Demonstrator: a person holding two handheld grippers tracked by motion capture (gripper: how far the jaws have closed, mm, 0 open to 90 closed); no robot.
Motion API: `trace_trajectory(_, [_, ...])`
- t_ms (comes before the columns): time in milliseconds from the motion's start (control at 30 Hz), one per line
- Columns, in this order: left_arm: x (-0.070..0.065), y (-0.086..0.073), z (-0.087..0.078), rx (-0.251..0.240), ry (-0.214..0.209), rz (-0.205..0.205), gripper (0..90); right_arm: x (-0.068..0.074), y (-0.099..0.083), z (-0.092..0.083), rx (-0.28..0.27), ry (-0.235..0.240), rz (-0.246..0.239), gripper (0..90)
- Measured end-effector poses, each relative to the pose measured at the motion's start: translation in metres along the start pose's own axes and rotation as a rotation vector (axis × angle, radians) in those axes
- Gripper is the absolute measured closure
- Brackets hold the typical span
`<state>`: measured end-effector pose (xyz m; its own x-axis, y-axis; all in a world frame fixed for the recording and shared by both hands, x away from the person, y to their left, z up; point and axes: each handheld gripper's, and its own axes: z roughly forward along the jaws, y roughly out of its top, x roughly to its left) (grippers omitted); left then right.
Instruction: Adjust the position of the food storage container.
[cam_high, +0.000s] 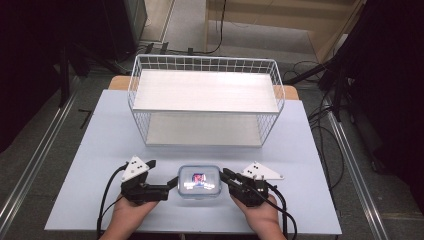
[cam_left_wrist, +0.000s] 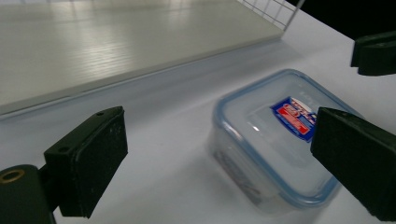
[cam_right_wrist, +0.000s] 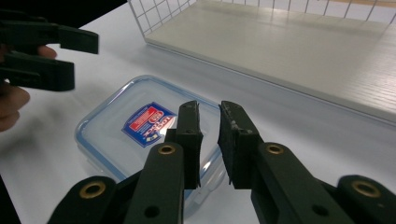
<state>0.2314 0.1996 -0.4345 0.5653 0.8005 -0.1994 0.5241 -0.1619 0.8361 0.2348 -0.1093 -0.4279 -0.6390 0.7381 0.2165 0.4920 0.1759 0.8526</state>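
1. The box lies on the table, between both grippers.
2. The left gripper gapes wide, empty; the box sits partly between its jaws, untouched.
3. The right gripper is slightly parted, empty, over the box's edge.

Clear glossy plastic box (blue-rimmed lid); white wire rack, shelves seemingly matt wood.
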Motion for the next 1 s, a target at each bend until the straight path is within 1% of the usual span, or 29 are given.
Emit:
trace_trajectory(33, [-0.002, -0.001, 0.004, 0.016, -0.009, 0.006, 4.5, 0.001, -0.001, 0.001, 0.004, 0.004, 0.002, 77.3])
trace_trajectory(67, [-0.002, -0.001, 0.004, 0.016, -0.009, 0.006, 4.5, 0.001, -0.001, 0.001, 0.004, 0.004, 0.002, 77.3])
trace_trajectory(100, [-0.006, -0.003, 0.011, 0.041, -0.030, -0.004, 4.6, 0.002, -0.003, 0.003, 0.014, 0.002, -0.005, 75.1])
trace_trajectory(133, [-0.007, -0.004, 0.013, 0.051, -0.040, -0.013, 4.6, 0.002, -0.004, 0.004, 0.020, 0.001, -0.003, 74.0])
trace_trajectory(267, [-0.008, -0.006, 0.018, 0.080, -0.093, -0.058, 5.6, -0.002, -0.009, 0.006, 0.033, 0.000, 0.021, 63.4])
trace_trajectory(333, [-0.007, -0.008, 0.019, 0.098, -0.112, -0.081, 6.0, -0.003, -0.011, 0.007, 0.044, 0.006, 0.043, 58.0])
trace_trajectory(367, [-0.007, -0.010, 0.020, 0.104, -0.119, -0.093, 6.2, -0.003, -0.013, 0.008, 0.040, 0.004, 0.050, 54.8])
trace_trajectory(400, [-0.007, -0.010, 0.020, 0.104, -0.119, -0.093, 6.3, -0.003, -0.013, 0.008, 0.040, 0.004, 0.050, 54.8])
trace_trajectory(433, [-0.005, -0.013, 0.021, 0.114, -0.135, -0.121, 6.7, -0.003, -0.014, 0.008, 0.045, 0.001, 0.065, 52.5])
trace_trajectory(467, [-0.005, -0.013, 0.021, 0.114, -0.135, -0.121, 6.8, -0.003, -0.014, 0.008, 0.045, 0.001, 0.065, 52.5])
trace_trajectory(500, [-0.004, -0.015, 0.023, 0.121, -0.146, -0.139, 6.9, -0.003, -0.016, 0.009, 0.048, 0.008, 0.082, 49.3])
trace_trajectory(533, [-0.003, -0.016, 0.023, 0.126, -0.150, -0.147, 7.1, -0.003, -0.016, 0.010, 0.047, 0.015, 0.088, 47.6])
trace_trajectory(633, [-0.001, -0.018, 0.026, 0.136, -0.156, -0.169, 7.6, -0.005, -0.017, 0.012, 0.059, 0.027, 0.116, 40.2])
trace_trajectory(700, [0.000, -0.020, 0.027, 0.144, -0.165, -0.184, 7.7, -0.006, -0.019, 0.014, 0.080, 0.038, 0.142, 36.3])
trace_trajectory(733, [0.000, -0.020, 0.027, 0.144, -0.165, -0.184, 7.9, -0.006, -0.019, 0.014, 0.080, 0.038, 0.142, 36.3])
trace_trajectory(767, [0.001, -0.021, 0.028, 0.149, -0.178, -0.207, 7.9, -0.008, -0.021, 0.017, 0.093, 0.050, 0.170, 32.3])
trace_trajectory(800, [0.001, -0.021, 0.028, 0.149, -0.178, -0.207, 8.1, -0.008, -0.021, 0.017, 0.093, 0.050, 0.170, 32.3])
trace_trajectory(833, [0.002, -0.022, 0.029, 0.154, -0.201, -0.227, 9.9, -0.011, -0.023, 0.020, 0.108, 0.070, 0.209, 30.7])
trace_trajectory(867, [0.002, -0.022, 0.029, 0.154, -0.201, -0.227, 10.5, -0.011, -0.023, 0.020, 0.108, 0.070, 0.209, 30.7])
trace_trajectory(900, [0.002, -0.022, 0.030, 0.153, -0.214, -0.240, 11.3, -0.012, -0.025, 0.023, 0.119, 0.078, 0.223, 29.6])
trace_trajectory(933, [0.002, -0.022, 0.030, 0.153, -0.214, -0.240, 11.6, -0.012, -0.025, 0.023, 0.119, 0.078, 0.223, 29.6])
trace_trajectory(967, [0.002, -0.022, 0.031, 0.151, -0.230, -0.246, 13.1, -0.013, -0.027, 0.025, 0.123, 0.101, 0.250, 28.9])
trace_trajectory(1000, [0.002, -0.022, 0.031, 0.151, -0.230, -0.246, 13.5, -0.013, -0.027, 0.025, 0.123, 0.101, 0.250, 28.9])
